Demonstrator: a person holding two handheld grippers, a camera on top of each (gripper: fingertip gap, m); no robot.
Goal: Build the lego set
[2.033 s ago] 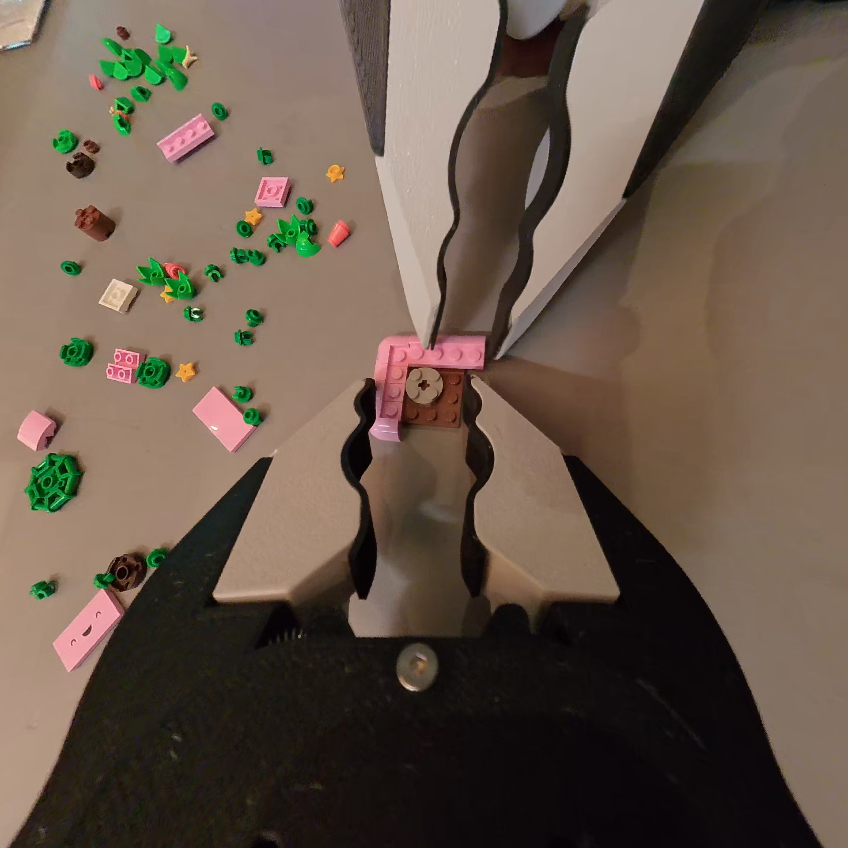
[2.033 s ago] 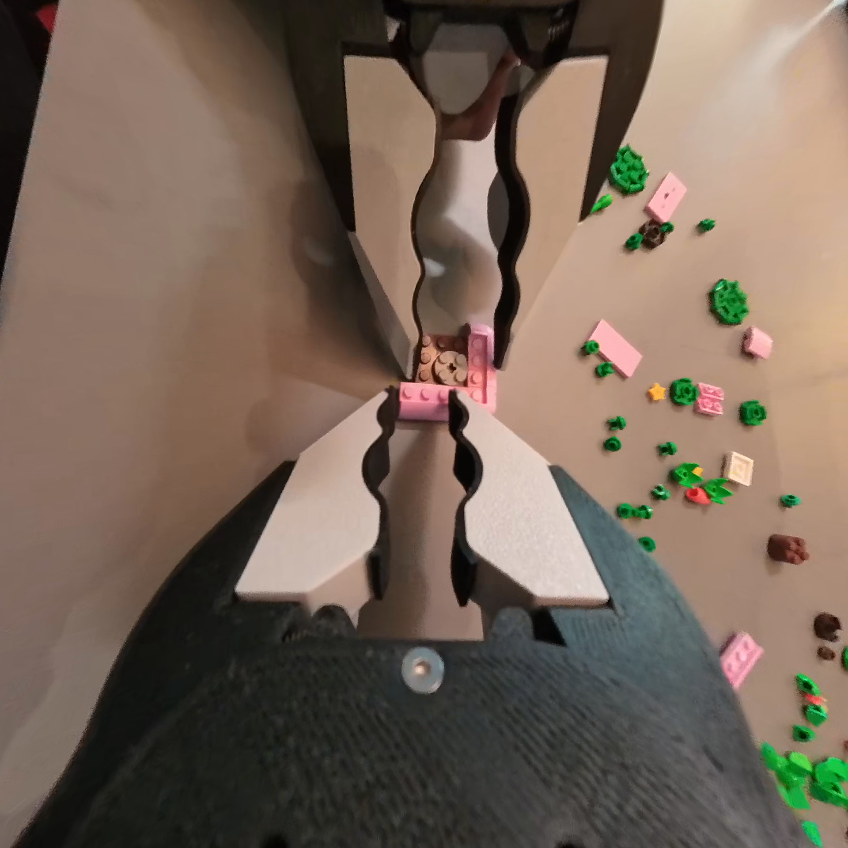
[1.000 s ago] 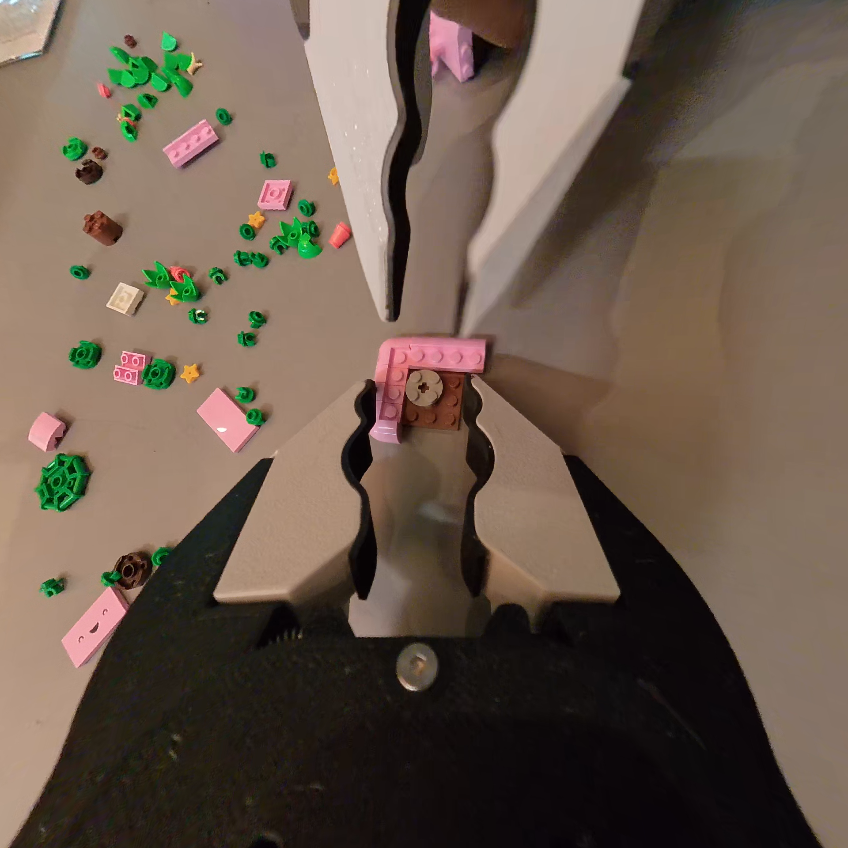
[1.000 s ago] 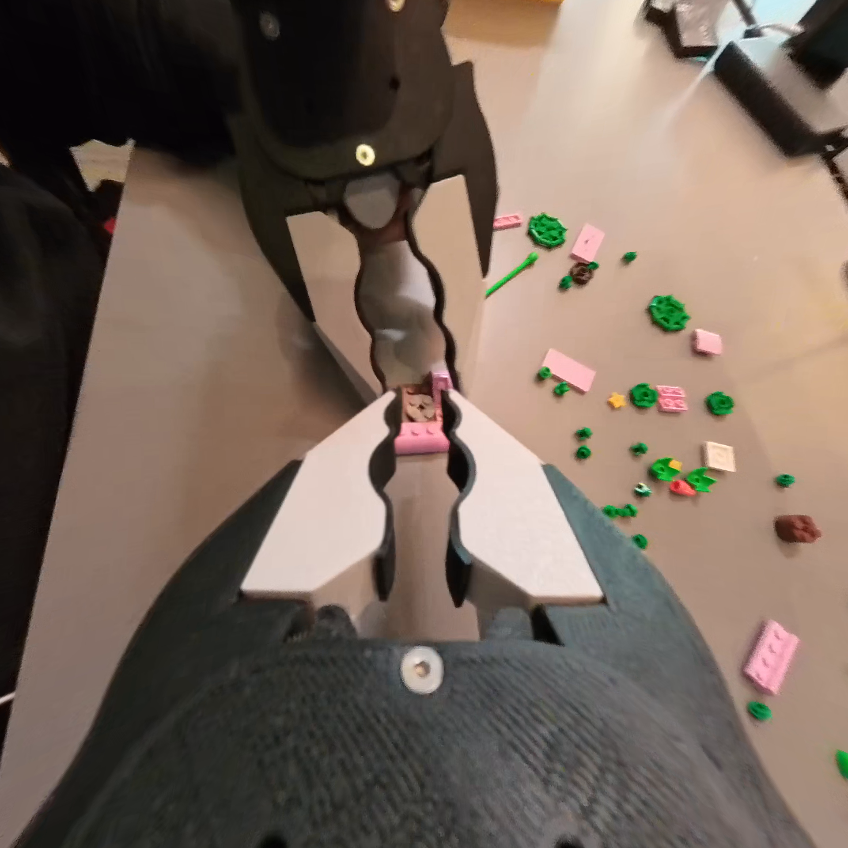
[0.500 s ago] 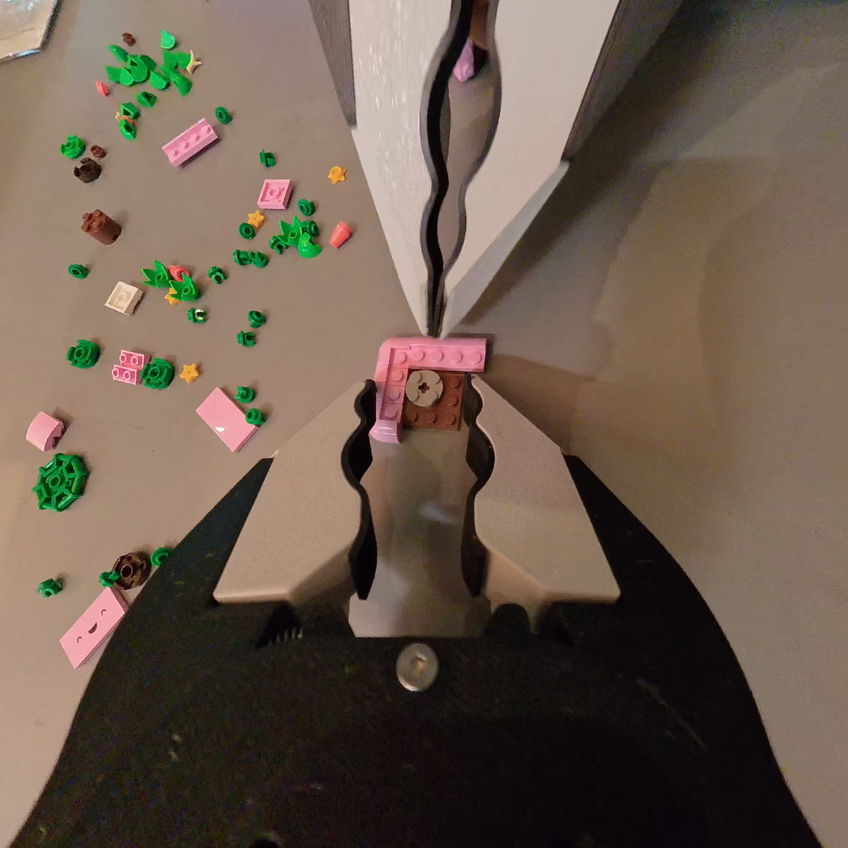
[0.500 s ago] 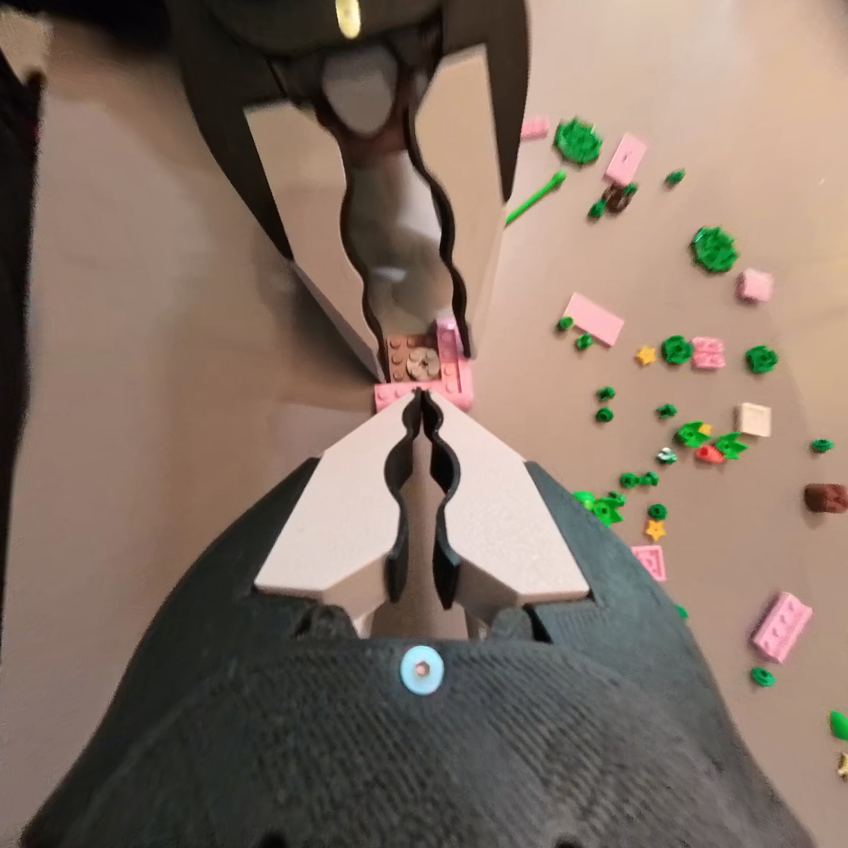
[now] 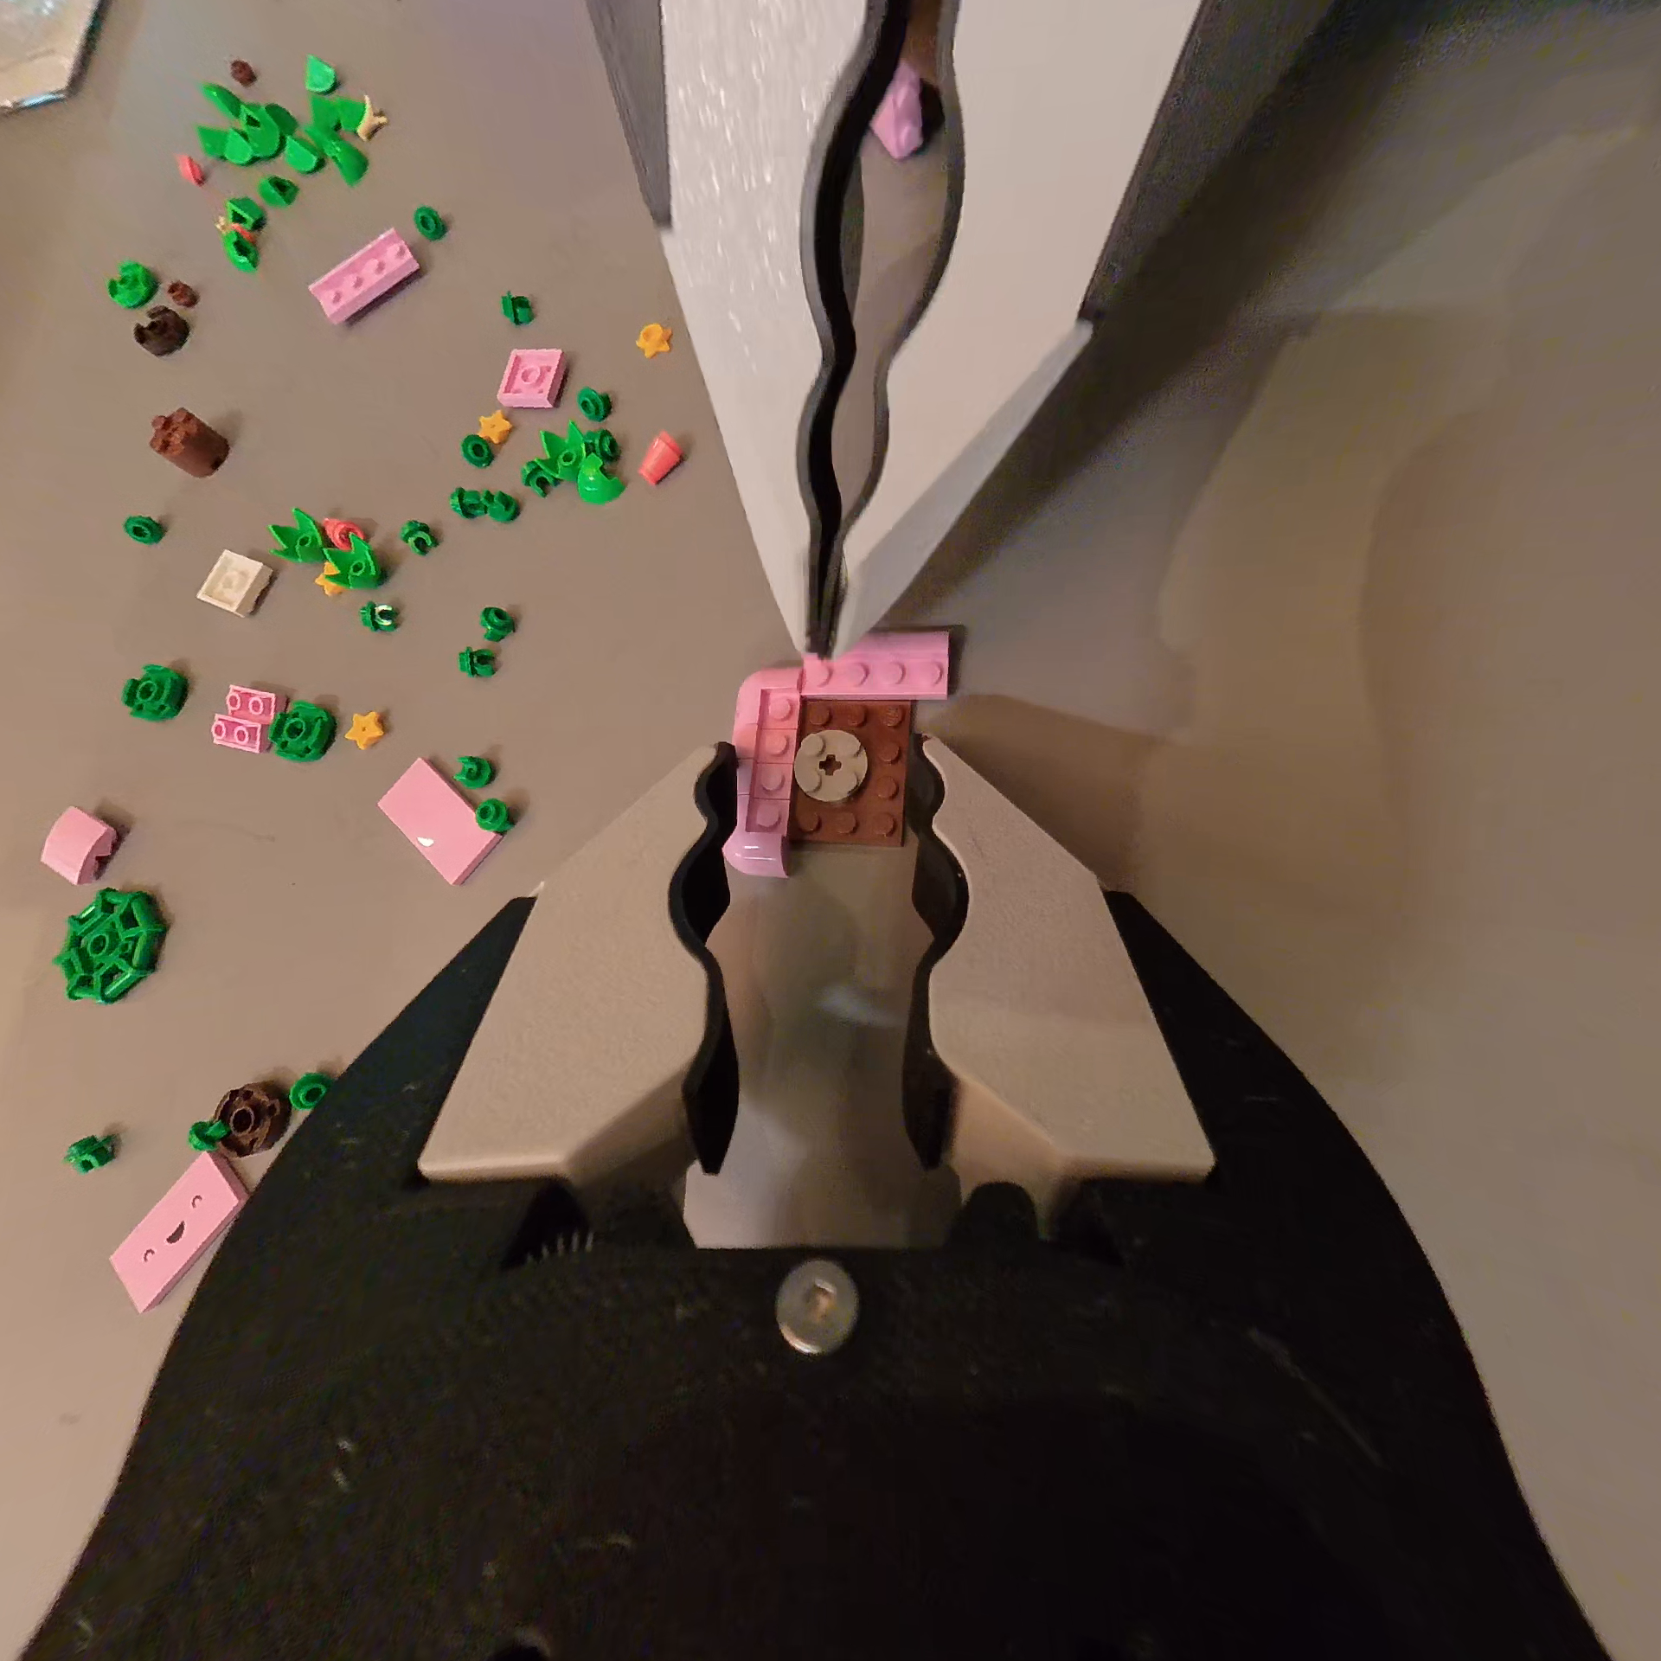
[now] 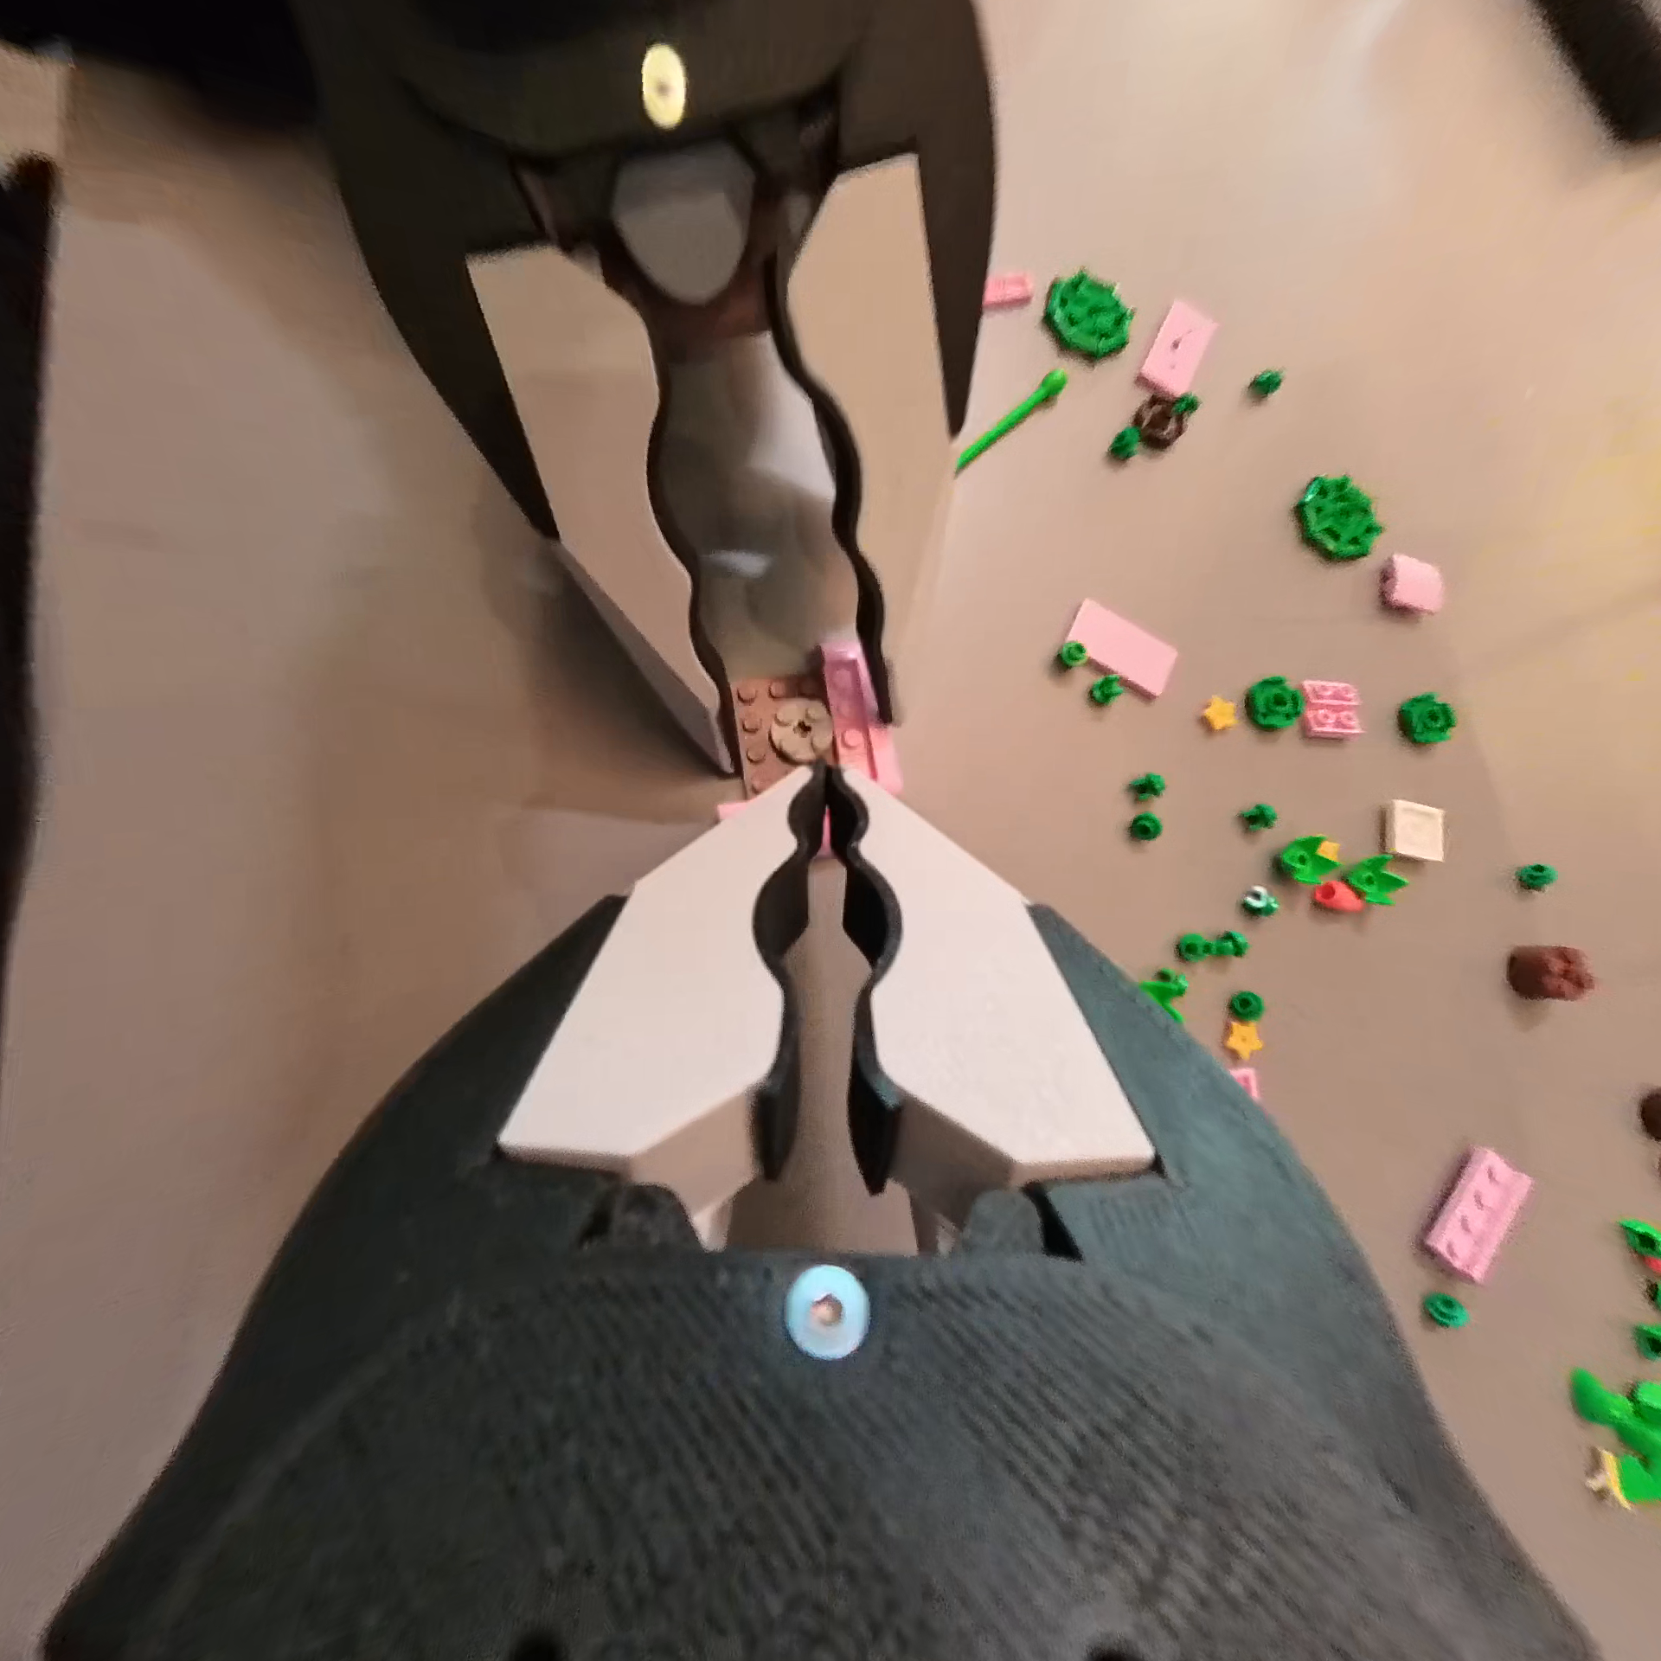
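Observation:
My left gripper (image 7: 822, 759) is shut on a small lego assembly: a brown plate (image 7: 885, 791) with a grey round piece (image 7: 830, 764) on top and a pink strip (image 7: 876, 674) along its far and left edges. Its fingers clamp the plate's left and right sides, just above the grey table. My right gripper (image 8: 822, 780) is shut and empty. Its closed tips touch the pink strip near the far left corner, as the left wrist view (image 7: 820, 640) shows. In the right wrist view the assembly (image 8: 764, 719) sits just beyond my tips, partly hidden by them.
Loose pieces are scattered left of the assembly: a pink tile (image 7: 438, 820), a pink brick (image 7: 364, 274), a green web piece (image 7: 110, 944), a brown round brick (image 7: 189, 442), a pink face tile (image 7: 177, 1231) and several small green bits. They lie to the right in the right wrist view (image 8: 1123, 647).
My right gripper let go of the pink strip, lifted off, closed its fingers and came back down with shut tips on the strip's corner. My left gripper and the assembly have stayed put.

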